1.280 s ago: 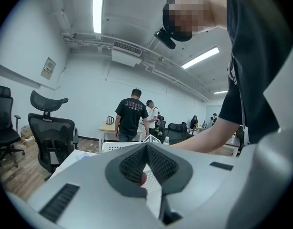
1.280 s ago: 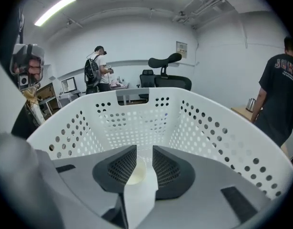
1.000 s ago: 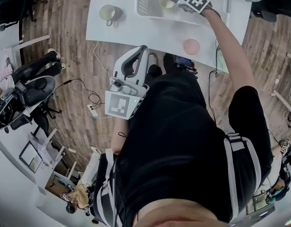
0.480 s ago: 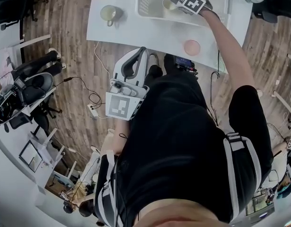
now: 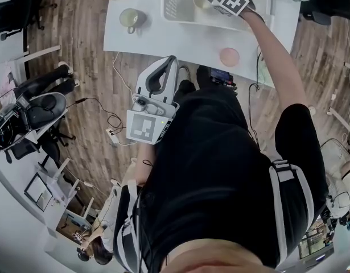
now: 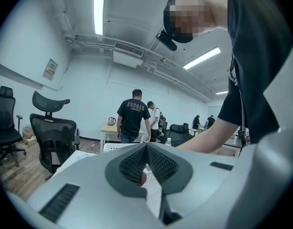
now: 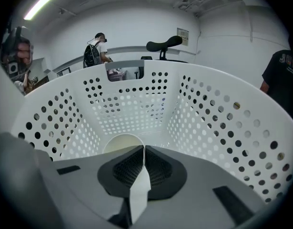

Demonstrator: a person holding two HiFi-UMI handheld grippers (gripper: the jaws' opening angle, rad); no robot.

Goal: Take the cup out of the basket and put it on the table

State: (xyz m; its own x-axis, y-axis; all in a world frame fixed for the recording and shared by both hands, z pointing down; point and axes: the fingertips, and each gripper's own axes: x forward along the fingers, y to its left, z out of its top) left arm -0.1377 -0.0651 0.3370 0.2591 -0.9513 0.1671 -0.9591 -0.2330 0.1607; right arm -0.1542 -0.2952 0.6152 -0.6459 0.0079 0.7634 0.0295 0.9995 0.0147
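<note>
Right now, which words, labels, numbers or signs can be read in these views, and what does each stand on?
No text reads clearly.
Pale print on a standing person's black T-shirt: blurred, letters unsure.
Print on a black shirt at the right gripper view's edge: cut off.
Wall notice, left gripper view: too small.
Wall plate, right gripper view: too small.
Marker cubes: square patterns, no letters.

bright ceiling strips (image 6: pixel 99 8); fisheye warp at edges
</note>
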